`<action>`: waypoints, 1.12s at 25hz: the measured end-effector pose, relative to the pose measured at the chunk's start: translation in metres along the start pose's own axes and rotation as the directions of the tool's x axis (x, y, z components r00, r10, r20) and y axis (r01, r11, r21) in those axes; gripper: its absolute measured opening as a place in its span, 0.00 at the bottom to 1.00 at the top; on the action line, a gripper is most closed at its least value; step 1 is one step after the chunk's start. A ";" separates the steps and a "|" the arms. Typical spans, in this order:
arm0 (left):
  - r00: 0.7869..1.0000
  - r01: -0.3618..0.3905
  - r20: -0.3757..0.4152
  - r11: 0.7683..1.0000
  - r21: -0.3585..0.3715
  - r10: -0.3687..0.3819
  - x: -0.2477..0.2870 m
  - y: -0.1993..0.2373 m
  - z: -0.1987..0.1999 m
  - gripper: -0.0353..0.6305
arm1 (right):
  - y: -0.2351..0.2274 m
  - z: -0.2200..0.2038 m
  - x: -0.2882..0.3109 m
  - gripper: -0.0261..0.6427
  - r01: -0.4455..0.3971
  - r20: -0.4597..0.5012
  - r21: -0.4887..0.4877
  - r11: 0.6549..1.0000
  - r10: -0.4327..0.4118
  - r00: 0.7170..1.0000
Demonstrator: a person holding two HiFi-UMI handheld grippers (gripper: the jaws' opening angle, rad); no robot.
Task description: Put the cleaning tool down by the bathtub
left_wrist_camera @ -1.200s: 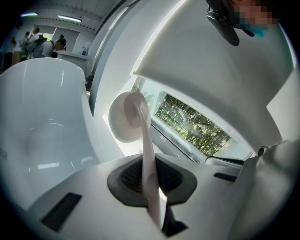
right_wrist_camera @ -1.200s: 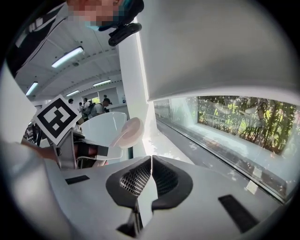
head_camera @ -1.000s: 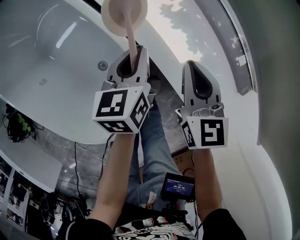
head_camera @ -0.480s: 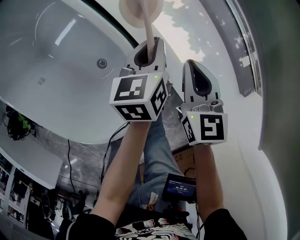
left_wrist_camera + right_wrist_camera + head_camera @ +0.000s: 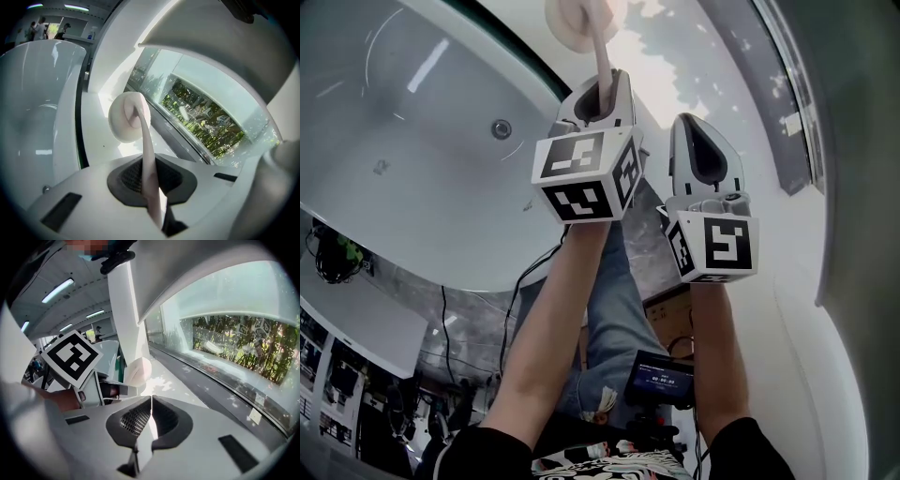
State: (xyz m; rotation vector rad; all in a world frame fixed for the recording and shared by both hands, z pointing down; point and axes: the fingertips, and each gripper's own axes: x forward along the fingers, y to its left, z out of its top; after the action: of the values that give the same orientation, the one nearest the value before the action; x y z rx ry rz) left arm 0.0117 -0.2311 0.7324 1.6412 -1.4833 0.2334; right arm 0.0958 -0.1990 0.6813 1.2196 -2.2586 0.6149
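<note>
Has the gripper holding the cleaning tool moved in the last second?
Yes. In the head view the left gripper, shut on the cleaning tool, has shifted right, away from the round fitting in the bathtub, toward the white ledge.

left tongs [image 5: 604,82] gripping cleaning tool [image 5: 577,21], white bathtub [image 5: 412,131] beside

My head camera looks steeply down over both arms at my left tool [image 5: 602,89] and right tool [image 5: 701,141], with the bathtub [image 5: 412,169] to the left. Each tool's camera rides close behind its own jaws, facing out toward the window [image 5: 206,112]. All three views share the brush [image 5: 125,117] and the white ledge [image 5: 98,112]. The right tool's view also catches the left tool's cube [image 5: 71,358].
</note>
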 end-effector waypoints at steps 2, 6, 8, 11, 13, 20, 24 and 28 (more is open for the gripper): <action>1.000 -0.001 -0.009 1.000 -0.011 0.001 0.007 0.001 -0.003 0.10 | 0.000 -0.002 0.002 0.08 0.002 -0.005 -0.003 1.000 -0.002 1.000; 1.000 -0.012 -0.002 0.997 -0.077 0.012 0.016 0.003 -0.008 0.10 | -0.002 -0.008 0.004 0.08 0.007 -0.022 -0.011 1.000 -0.007 1.000; 1.000 -0.018 -0.010 0.996 -0.090 0.017 0.023 0.005 -0.011 0.10 | -0.002 -0.010 0.005 0.08 0.006 -0.025 -0.011 1.000 -0.006 1.000; 1.000 -0.022 -0.014 0.996 -0.081 0.021 0.032 0.010 -0.012 0.10 | -0.002 -0.011 0.007 0.08 0.008 -0.025 -0.013 1.000 -0.008 1.000; 1.000 -0.025 -0.017 0.996 -0.087 0.024 0.035 0.013 -0.015 0.10 | -0.002 -0.014 0.007 0.08 0.006 -0.035 -0.015 1.000 -0.006 0.999; 0.998 -0.026 -0.057 0.994 -0.108 0.020 0.051 0.013 -0.028 0.10 | -0.004 -0.018 0.010 0.08 0.004 -0.040 -0.015 1.000 -0.005 0.999; 0.995 -0.061 -0.083 0.991 -0.117 0.052 0.053 0.016 -0.038 0.10 | -0.003 -0.021 0.008 0.08 0.010 -0.042 -0.005 1.000 -0.010 0.999; 0.988 -0.095 -0.133 0.989 -0.111 0.080 0.056 0.022 -0.049 0.10 | -0.005 -0.022 0.006 0.08 0.012 -0.045 -0.001 1.000 -0.012 0.999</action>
State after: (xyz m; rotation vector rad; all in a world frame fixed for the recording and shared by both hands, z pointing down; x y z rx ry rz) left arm 0.0277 -0.2340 0.8085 1.4425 -1.4458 0.2896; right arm 0.1015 -0.1923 0.7030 1.2063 -2.2126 0.6309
